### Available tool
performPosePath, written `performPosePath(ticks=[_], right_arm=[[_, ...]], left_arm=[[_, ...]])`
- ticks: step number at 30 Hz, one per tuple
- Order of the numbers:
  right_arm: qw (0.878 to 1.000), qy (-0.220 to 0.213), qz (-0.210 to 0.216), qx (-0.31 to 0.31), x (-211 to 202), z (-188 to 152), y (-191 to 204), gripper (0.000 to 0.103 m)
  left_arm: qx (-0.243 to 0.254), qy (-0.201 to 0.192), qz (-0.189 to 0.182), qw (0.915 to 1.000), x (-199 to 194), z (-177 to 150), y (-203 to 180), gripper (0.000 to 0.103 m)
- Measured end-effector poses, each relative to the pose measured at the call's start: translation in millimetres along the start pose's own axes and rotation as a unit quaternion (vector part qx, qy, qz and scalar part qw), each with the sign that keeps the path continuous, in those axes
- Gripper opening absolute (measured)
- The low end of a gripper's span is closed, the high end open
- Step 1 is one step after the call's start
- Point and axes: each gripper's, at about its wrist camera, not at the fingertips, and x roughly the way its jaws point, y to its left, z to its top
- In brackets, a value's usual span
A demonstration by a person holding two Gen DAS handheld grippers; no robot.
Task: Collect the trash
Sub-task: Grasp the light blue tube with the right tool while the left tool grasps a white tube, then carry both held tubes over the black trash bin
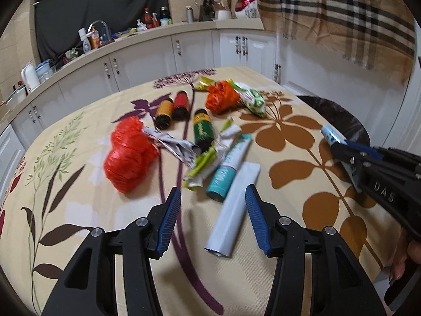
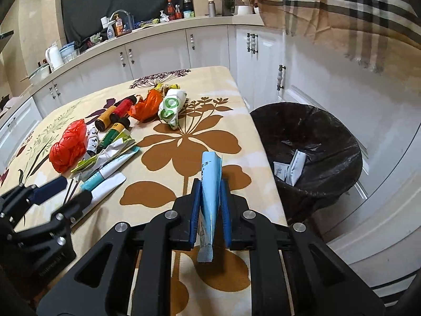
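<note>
Blue sachet (image 2: 210,184) — clamped, right gripper (image 2: 210,205)

Flower-print table (image 1: 289,142) strewn with trash (image 1: 131,155)

Light-blue sachet (image 2: 210,192): its middle hidden between the pads of the right tongs (image 2: 210,200); print on it too small to read; in the left wrist view only its tip (image 1: 329,134) shows beyond the tongs (image 1: 335,144); white tube (image 1: 232,208): smeared by motion blur, label unreadable; teal tube (image 1: 226,171): lettering blurred; left tongs (image 2: 63,193): blurred, body cut off by the picture's left edge; trash bin (image 1: 339,121): mostly hidden behind the tabletop (image 1: 79,223) edge (rim alone visible); white packets in the bin (image 2: 289,169): too small to identify; checked cloth (image 2: 342,8): cut off at the top edge; hand (image 1: 406,258): only partly in view.
</note>
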Motion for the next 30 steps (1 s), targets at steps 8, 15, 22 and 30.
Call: performPosePath(ticks=[8, 15, 22, 30], right_arm=[[1.000, -0.003, 0.003, 0.004, -1, -2, -3, 0.015], [1.000, -0.004, 0.001, 0.001, -2, -1, -2, 0.015], [1.000, -0.007, -0.001, -0.004, -5, 0, 1, 0.015], [1.000, -0.007, -0.003, -0.009, -6, 2, 6, 0.015]], left_arm=[[0.021, 0.009, -0.009, 0.9997, 2, -5, -9, 0.026], [0.025, 0.005, -0.028, 0.9993, -6, -8, -10, 0.015], [0.018, -0.008, -0.046, 0.9988, -20, -9, -5, 0.014], [0.007, -0.023, -0.054, 0.9982, -28, -3, 1, 0.014]])
